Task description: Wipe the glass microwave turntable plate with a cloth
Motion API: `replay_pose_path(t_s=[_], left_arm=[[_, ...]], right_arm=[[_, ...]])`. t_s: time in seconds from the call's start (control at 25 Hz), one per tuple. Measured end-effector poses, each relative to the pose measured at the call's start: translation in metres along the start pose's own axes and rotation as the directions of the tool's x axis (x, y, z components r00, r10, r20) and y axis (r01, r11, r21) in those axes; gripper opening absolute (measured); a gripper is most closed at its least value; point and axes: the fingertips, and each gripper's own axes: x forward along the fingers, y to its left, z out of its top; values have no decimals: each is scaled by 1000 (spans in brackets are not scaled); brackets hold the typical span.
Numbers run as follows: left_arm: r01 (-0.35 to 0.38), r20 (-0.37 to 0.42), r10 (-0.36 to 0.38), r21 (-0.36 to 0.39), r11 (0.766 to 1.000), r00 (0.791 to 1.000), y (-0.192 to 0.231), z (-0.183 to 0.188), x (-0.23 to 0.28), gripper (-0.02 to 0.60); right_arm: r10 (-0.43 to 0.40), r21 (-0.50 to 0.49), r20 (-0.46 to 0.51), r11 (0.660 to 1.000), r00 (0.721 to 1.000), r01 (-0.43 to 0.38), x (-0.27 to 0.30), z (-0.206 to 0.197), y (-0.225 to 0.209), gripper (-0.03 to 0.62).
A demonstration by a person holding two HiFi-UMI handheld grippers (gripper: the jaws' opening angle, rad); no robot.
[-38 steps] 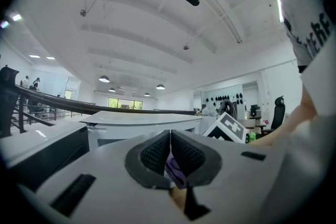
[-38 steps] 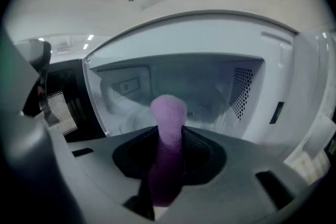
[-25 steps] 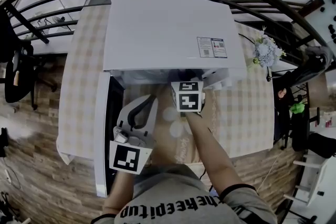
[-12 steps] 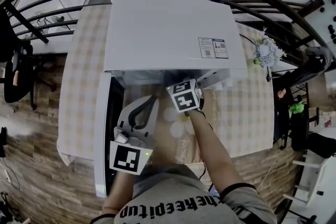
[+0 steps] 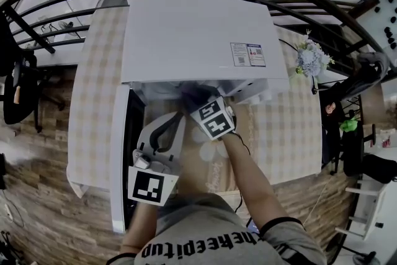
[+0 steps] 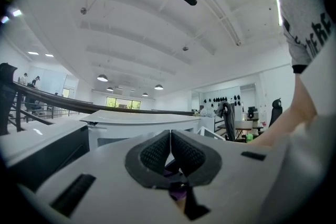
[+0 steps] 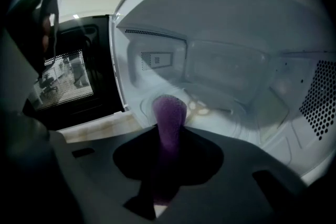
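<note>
glass turntable plate (image 7: 226, 113) lies inside the microwave (image 5: 198, 34) just ahead of the right claw (image 7: 168, 139), clamped on a purple cloth (image 7: 169, 110); the closed left claw (image 6: 170, 139) is farther.

- The right gripper (image 7: 168, 136) is seen with its jaws closed on a purple cloth (image 7: 169, 113), which stands up between them.
- Just beyond the cloth, the glass turntable plate (image 7: 233, 113) is seen on the floor of the microwave cavity (image 7: 236, 34).
- The microwave door (image 7: 68, 78) is swung open at the left.
- Vent holes (image 7: 320, 105) are seen in the right wall.
</note>
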Motion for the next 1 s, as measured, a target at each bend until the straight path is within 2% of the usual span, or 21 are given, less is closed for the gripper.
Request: replay_pose_path(t_s=[0.12,0.2,0.32,0.44,0.68,0.76,0.84,0.92,1.0], left_arm=[[1,2,-1,4,1000,1000,0,2,0,11],[1,2,-1,3,1000,1000,0,1,0,11],[-3,2,3,1,1000,1000,0,1,1,11],[-7,2,7,1,1000,1000,0,1,1,11],[-11,1,10,5,1000,1000,-2,2,0,11],[-12,-1,12,4,1000,1000,-2,2,0,11],[-16,-7,16,-2,1000,1000,0,0,-1,11],[-22,-11,22,-7,1000,1000,3,-1,-2,11],[-27,-10,27,-6,1000,1000,4,-1,-2,11]], right_arm=[[21,2,2,1000,1000,-21,-2,2,4,92],[0,39,9,999,1000,0,-5,2,-2,94],[-104,127,11,987,995,102,-11,2,-29,95],[-210,204,-2,957,978,206,-16,-2,-59,95],[-326,247,-46,912,944,327,-20,-4,-84,94],[-335,236,-79,909,939,344,-14,-11,-86,92],[-329,187,-90,921,940,341,-9,-15,-83,90],[-301,133,-84,941,950,310,-6,-13,-77,87],[-246,134,-68,958,967,253,-3,-10,-69,87]])
